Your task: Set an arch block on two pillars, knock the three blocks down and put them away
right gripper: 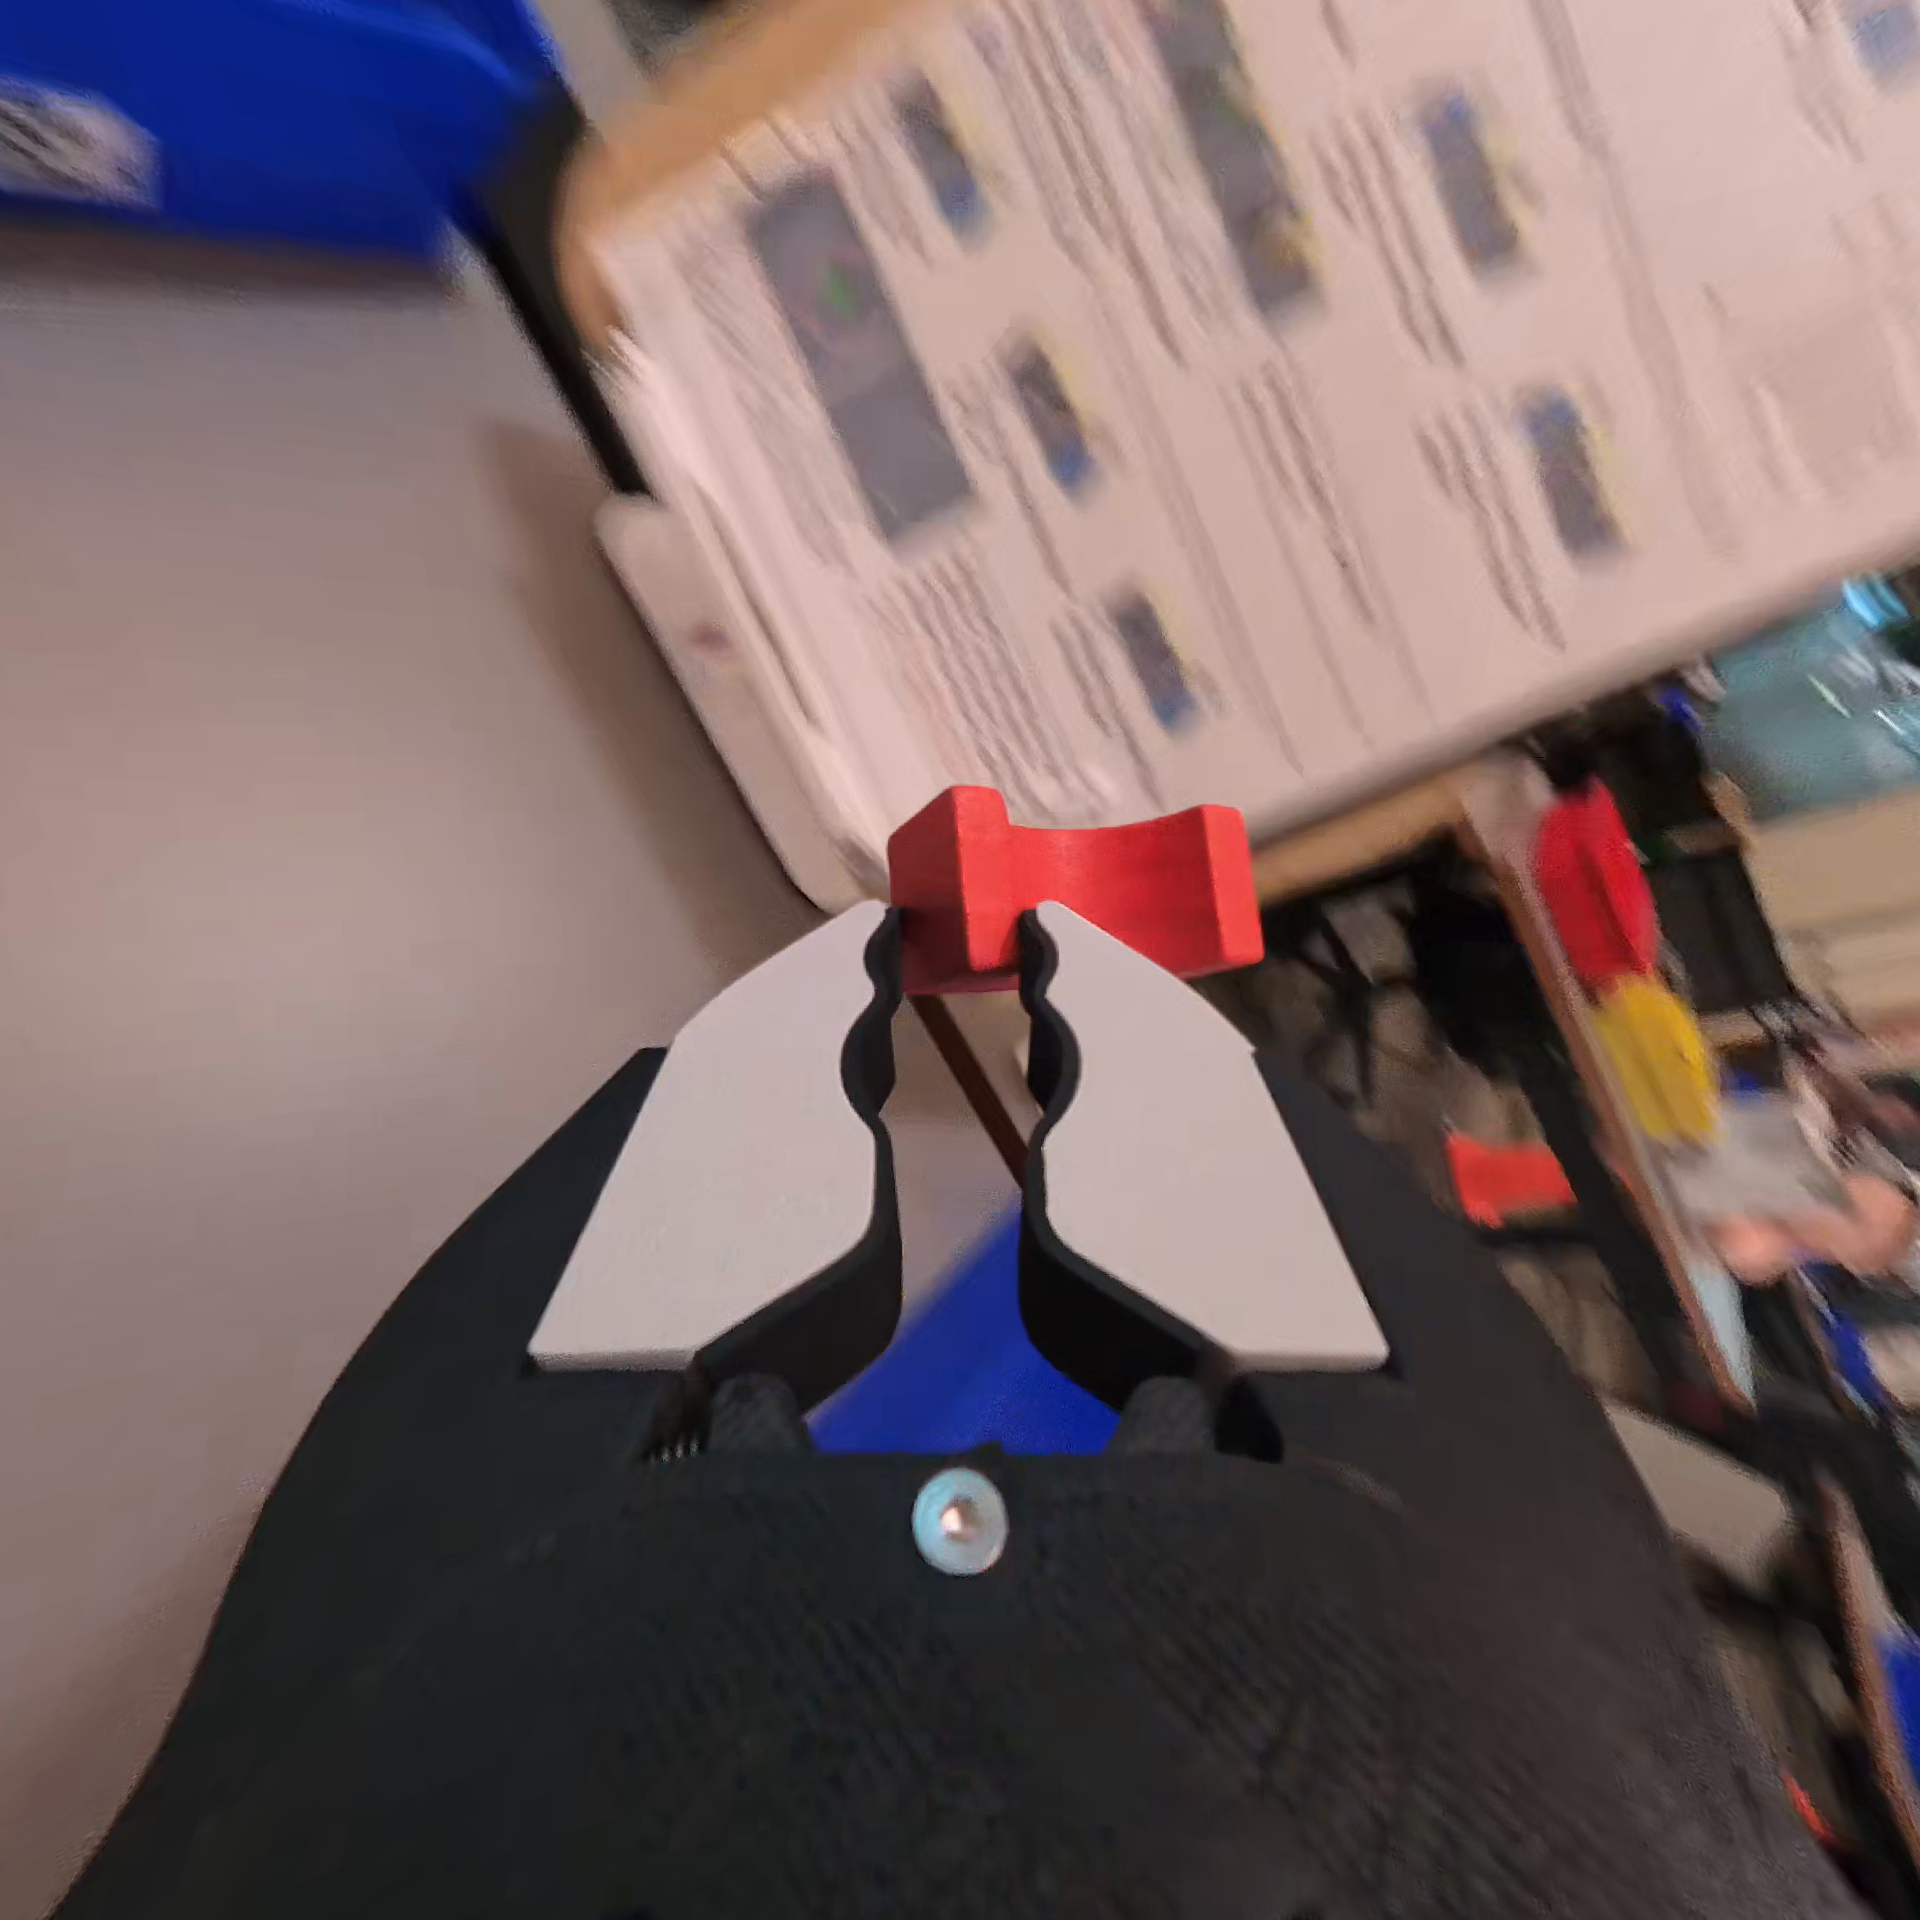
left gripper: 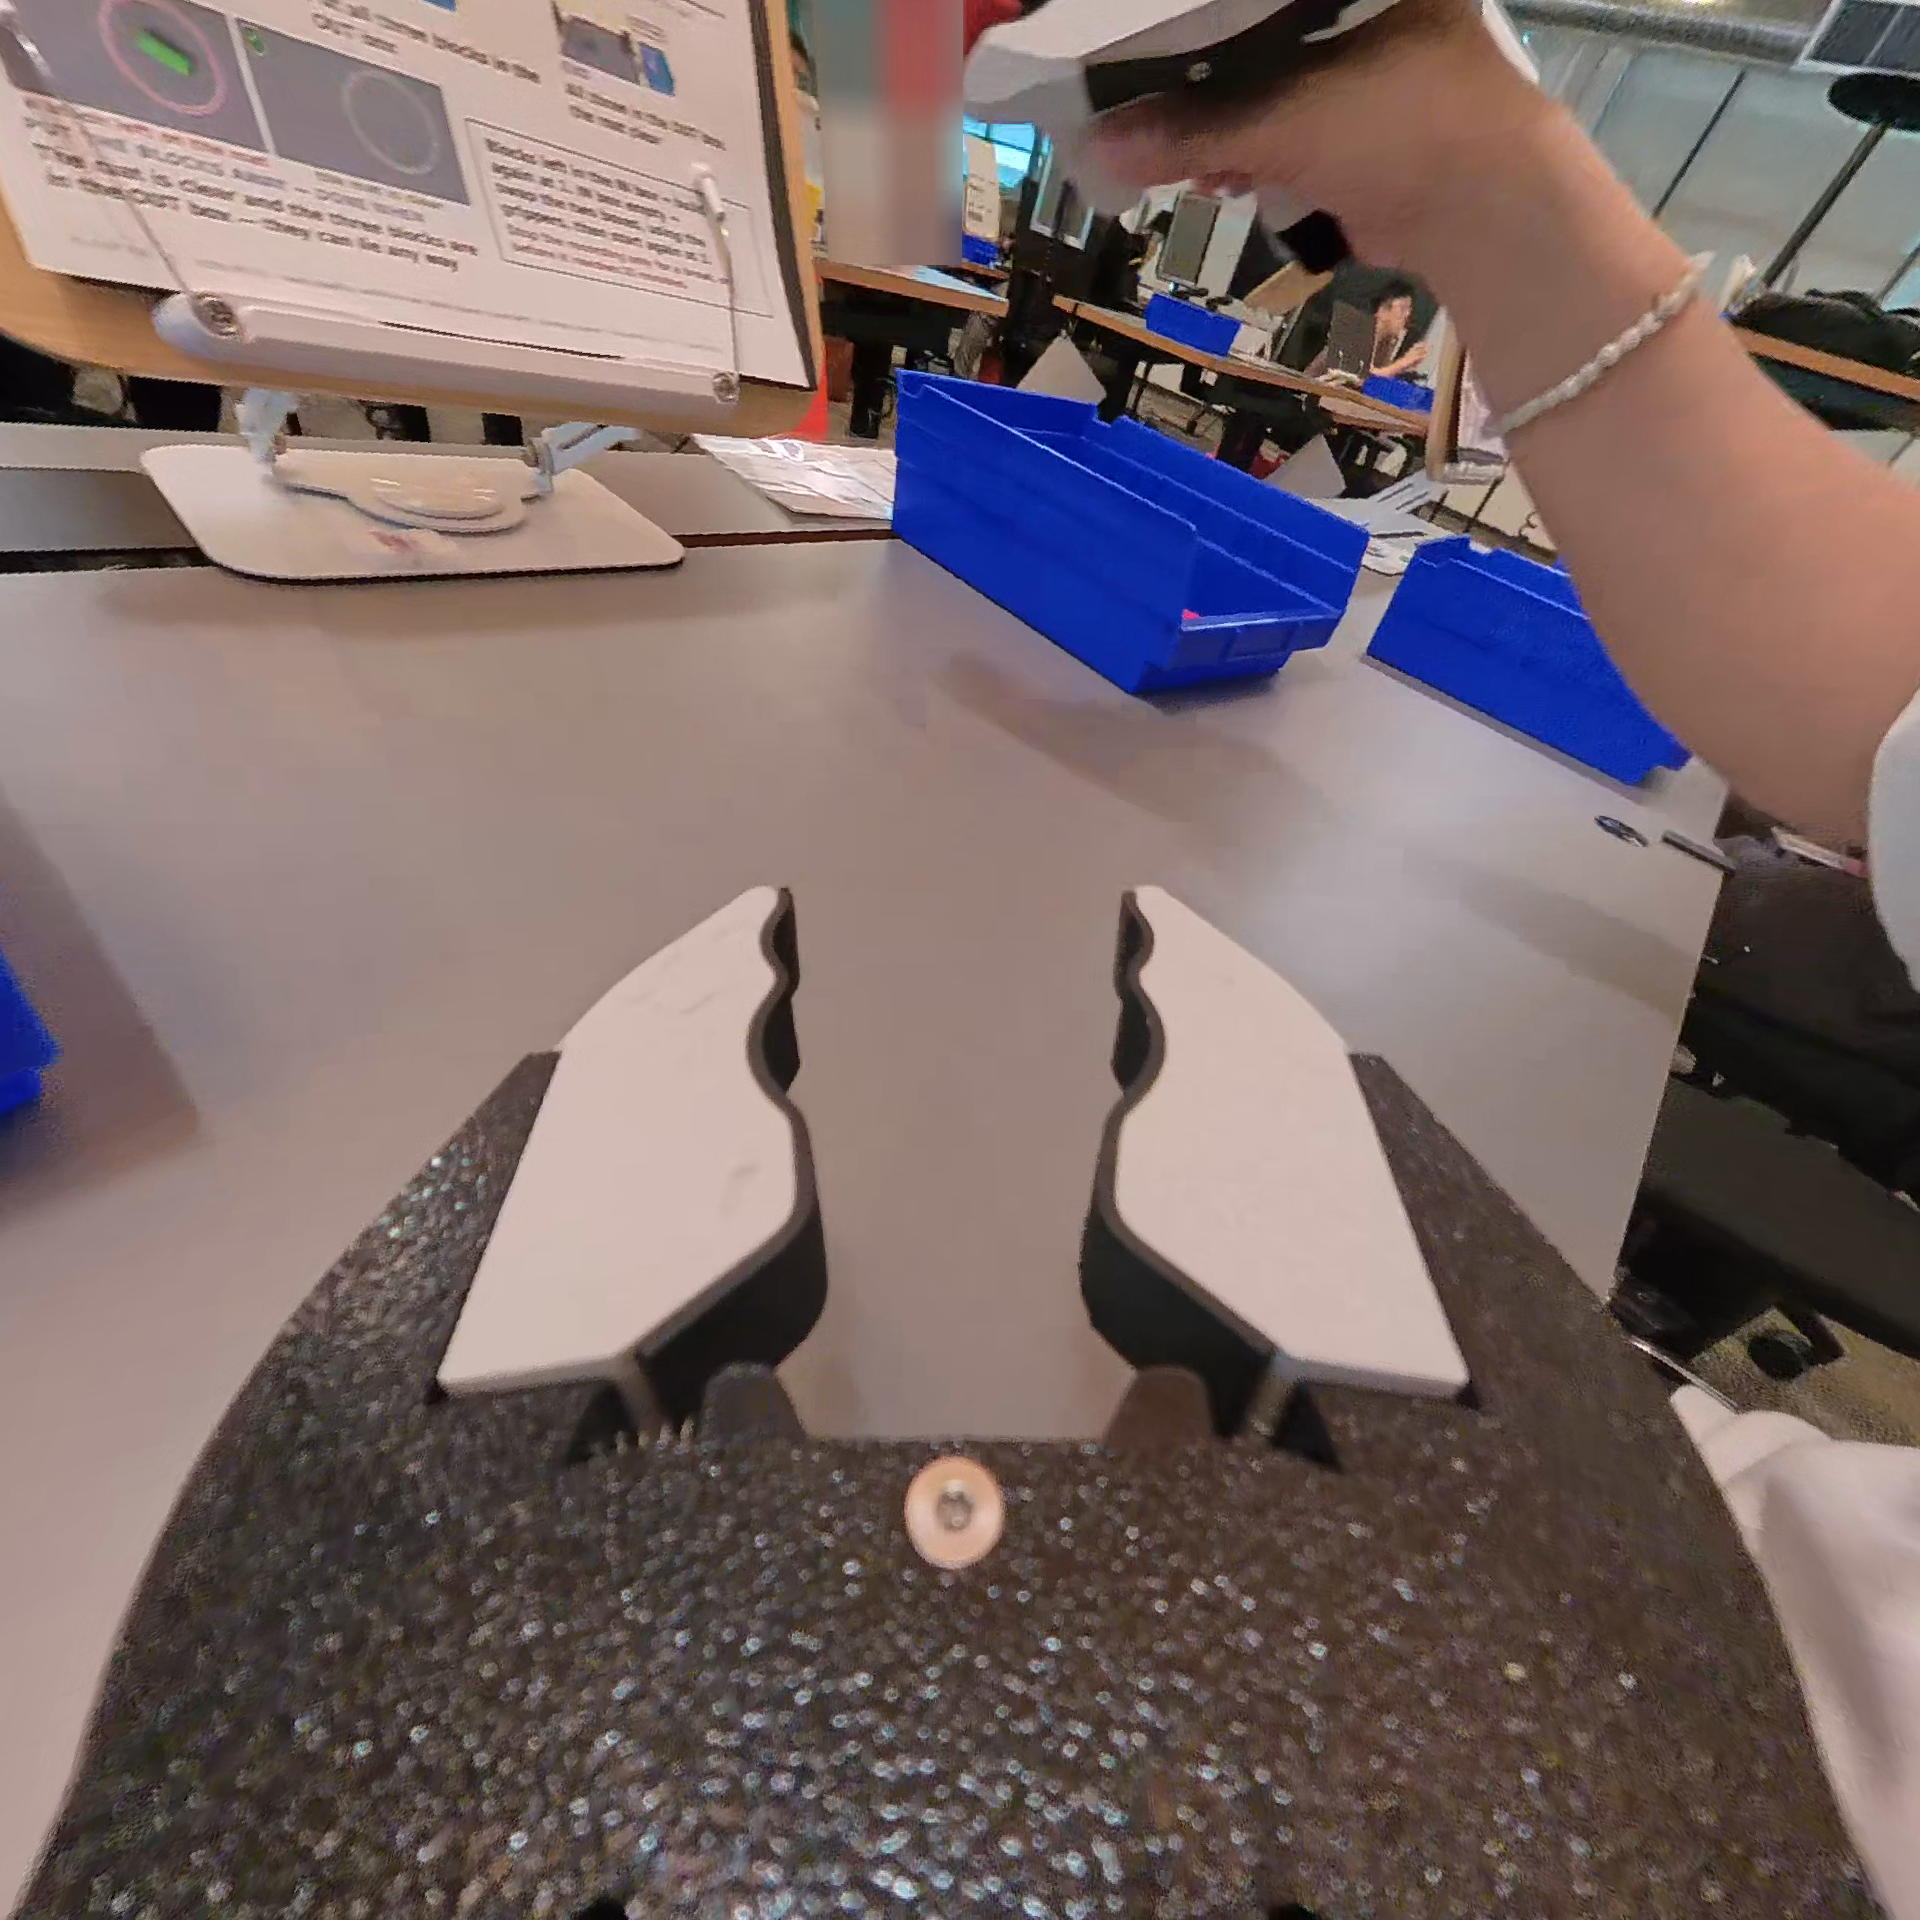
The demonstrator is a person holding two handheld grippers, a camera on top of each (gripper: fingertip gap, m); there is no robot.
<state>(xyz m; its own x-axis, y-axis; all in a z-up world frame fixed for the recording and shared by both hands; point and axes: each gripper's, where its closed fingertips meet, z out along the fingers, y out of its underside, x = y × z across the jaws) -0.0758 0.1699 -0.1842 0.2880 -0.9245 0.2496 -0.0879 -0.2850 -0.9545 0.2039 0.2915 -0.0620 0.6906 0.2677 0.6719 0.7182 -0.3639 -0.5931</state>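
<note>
My left gripper (left gripper: 956, 904) is open and empty, held low over the bare grey table (left gripper: 520, 831). My right gripper (right gripper: 961, 914) is shut on a red block (right gripper: 1081, 894) with a notched shape, gripped by its left end at the fingertips and held up in the air. In the left wrist view a hand (left gripper: 1382, 156) holds the right gripper high at the top, above a blue bin (left gripper: 1101, 520). A spot of red shows inside that bin at its near end.
A document stand with printed sheets (left gripper: 416, 187) stands at the back left and fills the right wrist view (right gripper: 1247, 416). A second blue bin (left gripper: 1507, 655) sits right; another blue bin edge (left gripper: 16, 1039) is far left. A blue bin (right gripper: 260, 114) shows upper left. About 35 cm separates my left fingertips from my right.
</note>
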